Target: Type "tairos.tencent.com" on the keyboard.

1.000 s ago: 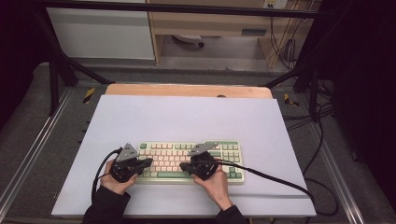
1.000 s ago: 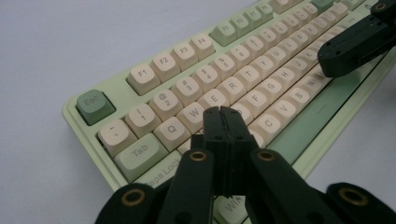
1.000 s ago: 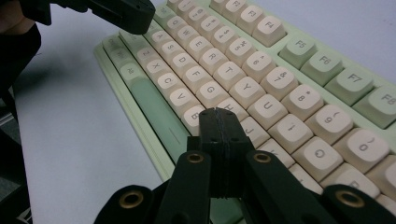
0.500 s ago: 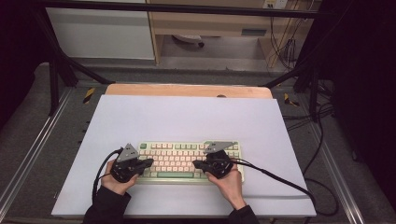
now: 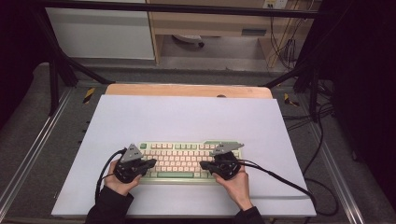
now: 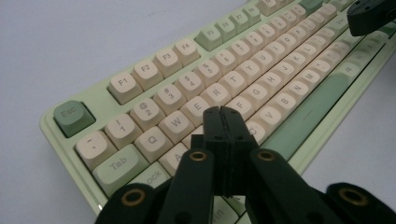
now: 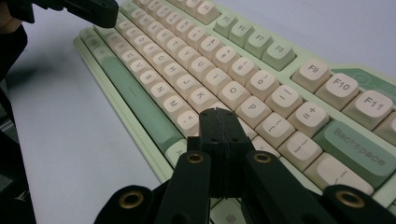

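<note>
- High view: a pale green keyboard (image 5: 182, 161) lies near the front edge of a light surface (image 5: 187, 116), its long side running across the person's front. The left tongs (image 5: 148, 163) sit over its left end, the right tongs (image 5: 205, 164) over its right half, each held in one hand.
- Left gripper view: the two black jaws are pressed flat together, nothing between them. The joined tip hangs over the letter rows near the A and S keys (image 6: 180, 156); whether it touches a cap cannot be told.
- Right gripper view: these jaws are likewise closed on nothing. The tip stands over the right letter block, just below the P key (image 7: 253, 110) and to the left of the Backspace key (image 7: 357, 145); contact with a cap cannot be confirmed.
- Step in hand (a judgement): the closed tips appear to serve as single fingers for pressing keys, so the work looks like typing, with both tools positioned above the rows rather than gripping anything.
- Next move (a judgement): a press would call for lining the tip over one chosen cap, then a short, straight descent onto its middle and a clean lift. The jaws should remain closed so the tip is narrow enough to avoid the neighbouring caps.
- Caution (a judgement): the keys sit tightly together, so a slanted approach could depress two at once.
</note>
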A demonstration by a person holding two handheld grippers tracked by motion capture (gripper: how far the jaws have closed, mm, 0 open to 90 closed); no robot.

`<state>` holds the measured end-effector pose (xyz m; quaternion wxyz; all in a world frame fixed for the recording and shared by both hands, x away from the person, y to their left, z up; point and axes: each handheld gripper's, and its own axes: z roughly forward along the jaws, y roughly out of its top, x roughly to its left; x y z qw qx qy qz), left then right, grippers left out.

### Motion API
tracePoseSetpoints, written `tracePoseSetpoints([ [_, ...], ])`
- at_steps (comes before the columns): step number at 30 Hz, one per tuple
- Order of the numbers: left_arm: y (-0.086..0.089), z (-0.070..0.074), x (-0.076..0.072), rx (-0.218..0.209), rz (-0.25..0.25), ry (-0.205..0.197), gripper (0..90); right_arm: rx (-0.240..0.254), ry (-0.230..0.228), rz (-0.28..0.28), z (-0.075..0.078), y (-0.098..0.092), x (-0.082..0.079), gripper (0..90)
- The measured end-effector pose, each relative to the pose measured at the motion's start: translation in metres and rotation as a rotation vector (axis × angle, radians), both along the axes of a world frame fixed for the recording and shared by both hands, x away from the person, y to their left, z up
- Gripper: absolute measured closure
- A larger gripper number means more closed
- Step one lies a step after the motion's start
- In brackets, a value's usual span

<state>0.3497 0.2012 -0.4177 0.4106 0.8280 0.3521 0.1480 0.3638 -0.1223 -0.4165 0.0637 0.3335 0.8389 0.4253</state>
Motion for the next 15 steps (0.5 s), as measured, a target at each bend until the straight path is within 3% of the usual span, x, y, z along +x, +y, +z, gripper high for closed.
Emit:
tracePoseSetpoints([
  [15, -0.021, 0.007, 0.008, 0.002, -0.017, -0.003, 89.7, 0.001, 0.000, -0.018, -0.001, -0.016, -0.005, 90.0],
])
